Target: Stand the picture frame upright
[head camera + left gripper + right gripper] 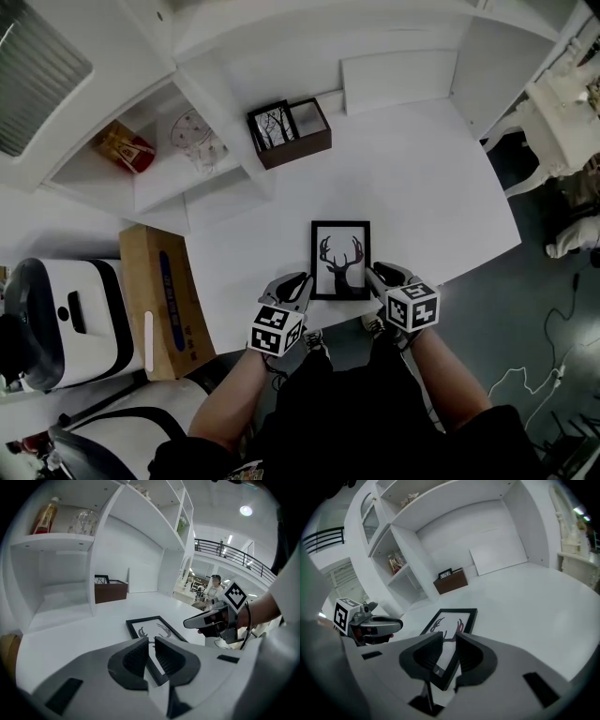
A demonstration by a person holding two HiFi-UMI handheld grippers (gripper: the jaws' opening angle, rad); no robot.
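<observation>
A black picture frame (340, 260) with a deer-antler print lies flat on the white table (441, 187), close to its front edge. My left gripper (302, 281) is at the frame's near left corner. Its jaws are all but closed, and only a strip of the frame (152, 627) shows through the slim gap, so nothing looks gripped (151, 654). My right gripper (377, 272) is at the near right corner. It is open (449, 653), with the corner of the frame (452, 620) in the gap and room on both sides.
A brown box (289, 131) holding a small framed picture stands at the back by the shelf unit. A bottle (125, 147) and glassware (195, 139) sit on the shelf. A white panel (398, 80) leans against the back wall. A cardboard box (159, 300) stands left of the table.
</observation>
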